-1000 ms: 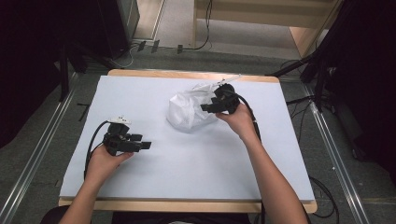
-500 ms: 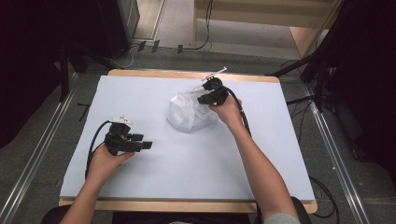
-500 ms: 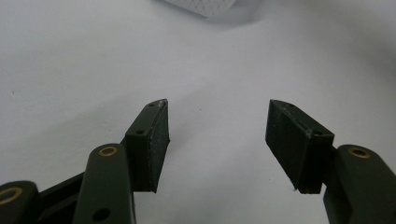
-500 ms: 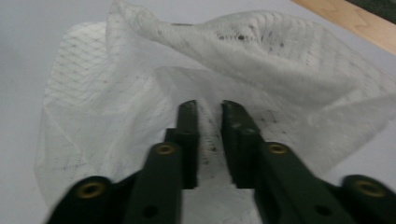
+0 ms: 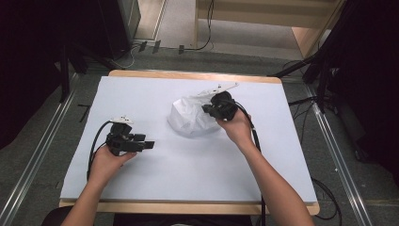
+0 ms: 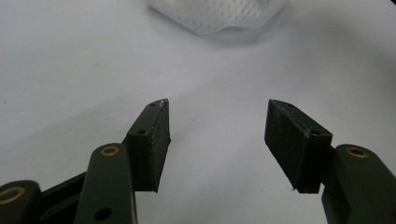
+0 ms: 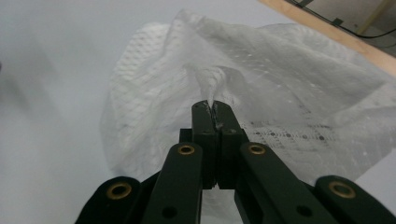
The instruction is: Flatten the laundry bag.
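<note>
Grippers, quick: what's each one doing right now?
Left gripper: open, empty.
Right gripper: closed, pinching a fold of the white mesh bag.

Worktop (image 5: 197, 179): white sheet over a wooden board, wood edge exposed along the top and bottom of the frame. Grey floor (image 5: 51, 141) surrounds it. Metal rails (image 5: 35, 162) run diagonally at lower left and at right. Black cables (image 5: 324, 197) lie at lower right. Light wooden furniture (image 5: 263, 19) stands at upper centre-right.
</note>
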A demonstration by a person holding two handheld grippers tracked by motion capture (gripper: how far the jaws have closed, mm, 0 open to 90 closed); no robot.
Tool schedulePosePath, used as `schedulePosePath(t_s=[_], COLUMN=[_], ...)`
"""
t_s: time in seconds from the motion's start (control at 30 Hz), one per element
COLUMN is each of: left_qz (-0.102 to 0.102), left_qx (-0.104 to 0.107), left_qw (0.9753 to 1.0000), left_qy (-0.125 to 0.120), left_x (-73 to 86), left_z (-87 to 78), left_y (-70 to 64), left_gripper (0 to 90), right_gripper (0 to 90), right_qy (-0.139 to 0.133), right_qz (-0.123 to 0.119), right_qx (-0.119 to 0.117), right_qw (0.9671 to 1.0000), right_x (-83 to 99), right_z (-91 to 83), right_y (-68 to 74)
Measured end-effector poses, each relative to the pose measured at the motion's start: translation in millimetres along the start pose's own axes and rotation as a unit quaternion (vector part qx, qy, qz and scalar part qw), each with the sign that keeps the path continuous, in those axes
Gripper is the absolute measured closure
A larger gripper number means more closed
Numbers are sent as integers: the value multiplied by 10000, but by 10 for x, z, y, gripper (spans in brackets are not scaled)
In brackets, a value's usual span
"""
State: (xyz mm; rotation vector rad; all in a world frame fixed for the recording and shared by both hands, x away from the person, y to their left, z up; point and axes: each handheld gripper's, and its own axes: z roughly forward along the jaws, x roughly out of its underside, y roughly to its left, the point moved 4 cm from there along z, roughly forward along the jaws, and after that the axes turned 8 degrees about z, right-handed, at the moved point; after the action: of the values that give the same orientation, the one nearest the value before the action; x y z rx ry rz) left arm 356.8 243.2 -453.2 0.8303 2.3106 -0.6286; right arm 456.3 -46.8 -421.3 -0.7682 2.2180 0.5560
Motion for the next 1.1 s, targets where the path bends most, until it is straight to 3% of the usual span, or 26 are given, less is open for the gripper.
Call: schedulePosePath(t_s=[0.13,0.3,0.43,0.63,0.7,0.8,0.83,0.93,1.1], left_qz=[-3,63,78,192,191,204,235,240,239], left_qx=[82,92,120,141,151,161,175,198,188], left_qw=[10000,9999,9998,9996,9995,9995,9994,9993,9994], left_qy=[28,99,115,181,187,189,202,196,188], left_x=[-38,-64,-84,-112,-123,-135,-147,-164,-180], left_z=[48,81,90,123,137,150,157,168,165], left_y=[-28,-41,-45,-47,-47,-42,-36,-28,-13], left_gripper=[427,429,429,431,431,431,431,430,430], right_gripper=[900,900,900,900,900,885,809,751,747], right_qy=[81,210,290,418,461,506,518,481,310], right_qz=[-110,32,304,428,365,407,419,418,420], right_qx=[-44,-262,-438,-476,-463,-510,-563,-607,-666], right_qw=[9999,9994,9982,9971,9972,9966,9962,9961,9964], right_x=[181,365,533,734,792,820,832,826,720], right_z=[-25,-16,-15,-48,-56,-89,-143,-246,-527], right_y=[118,203,256,306,324,336,350,386,431])
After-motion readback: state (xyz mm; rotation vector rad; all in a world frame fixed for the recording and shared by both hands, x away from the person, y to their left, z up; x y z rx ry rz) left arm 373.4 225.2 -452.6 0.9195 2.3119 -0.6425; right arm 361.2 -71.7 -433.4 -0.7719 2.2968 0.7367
